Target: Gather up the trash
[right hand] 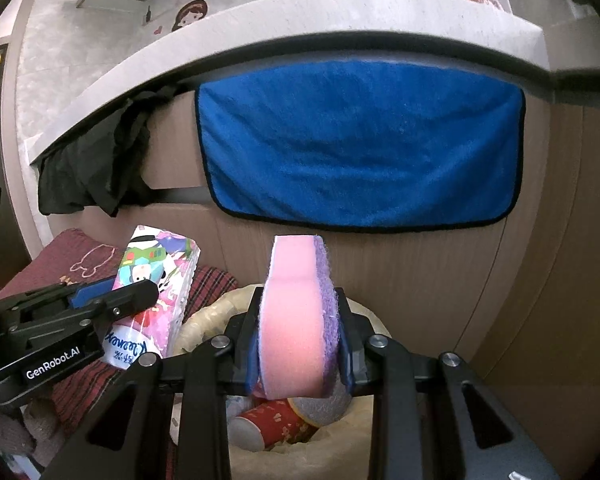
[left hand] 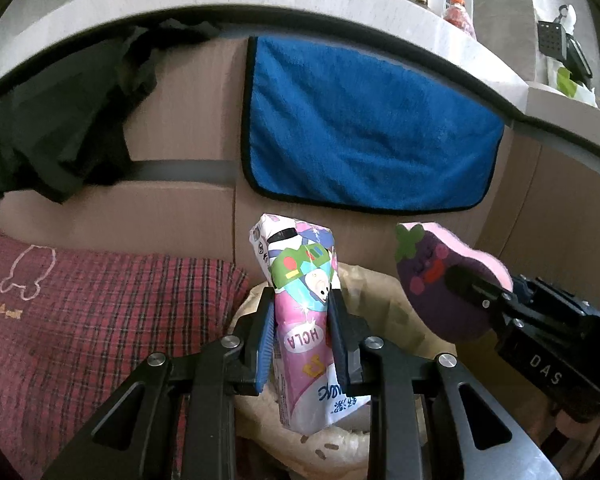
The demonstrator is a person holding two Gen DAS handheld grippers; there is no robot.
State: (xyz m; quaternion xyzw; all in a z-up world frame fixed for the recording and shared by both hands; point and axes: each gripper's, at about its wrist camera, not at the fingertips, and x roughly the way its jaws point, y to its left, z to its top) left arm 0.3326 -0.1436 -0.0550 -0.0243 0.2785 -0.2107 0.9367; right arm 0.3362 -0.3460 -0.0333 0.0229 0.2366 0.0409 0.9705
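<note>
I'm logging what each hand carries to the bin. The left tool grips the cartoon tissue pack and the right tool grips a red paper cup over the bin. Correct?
Not quite. The right tool grips a pink and purple sponge, as the right wrist view shows; the red paper cup already lies inside the bin. The left tool does grip the tissue pack.

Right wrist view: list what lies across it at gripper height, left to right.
Left gripper → tissue pack → trash bin rim → pink-and-purple sponge in the right gripper.

"HOLA" on the tissue pack (left hand: 300,316), "DAS" on the right claw (left hand: 466,292), "GenRobot.AI" on the left claw (right hand: 116,300)
</note>
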